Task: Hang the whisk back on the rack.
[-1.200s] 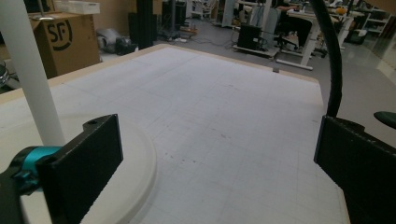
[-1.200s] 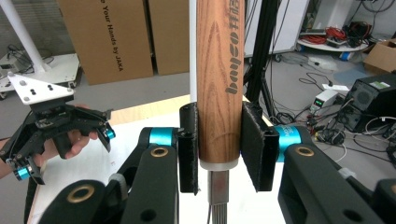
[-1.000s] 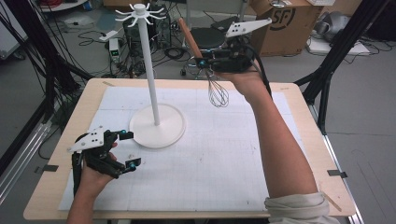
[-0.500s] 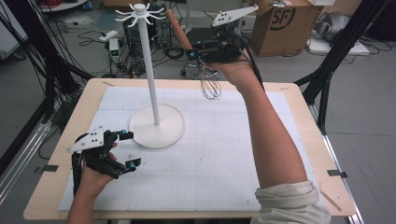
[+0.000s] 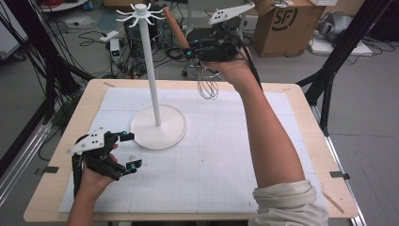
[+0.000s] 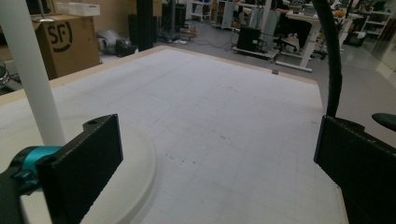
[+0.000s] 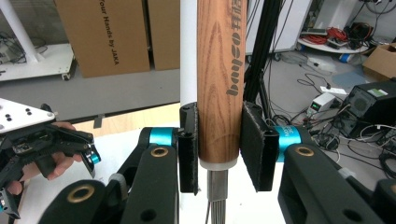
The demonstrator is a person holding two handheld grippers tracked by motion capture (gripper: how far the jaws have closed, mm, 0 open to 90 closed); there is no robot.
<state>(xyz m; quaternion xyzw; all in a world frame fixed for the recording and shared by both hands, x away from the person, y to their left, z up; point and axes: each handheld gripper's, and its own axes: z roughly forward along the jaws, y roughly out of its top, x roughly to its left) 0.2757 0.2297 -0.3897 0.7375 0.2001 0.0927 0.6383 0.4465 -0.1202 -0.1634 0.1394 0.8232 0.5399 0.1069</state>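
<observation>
A whisk with a wooden handle and wire head hangs over the table's far edge. My right gripper is shut on the handle near its lower end, and the pads press both sides. The white stand has a round base and hooks on top; its pole rises just behind the handle. At the near left, my left gripper rests open beside the base, with nothing between its jaws in the left gripper view.
A white grid mat covers the wooden table. Beyond the far edge stand a cardboard box, black frame legs and floor cables. The right forearm crosses the table's right half.
The right hand has carried the whisk a little up and to the left, toward the stand's pole. The left hand has stayed in place.
</observation>
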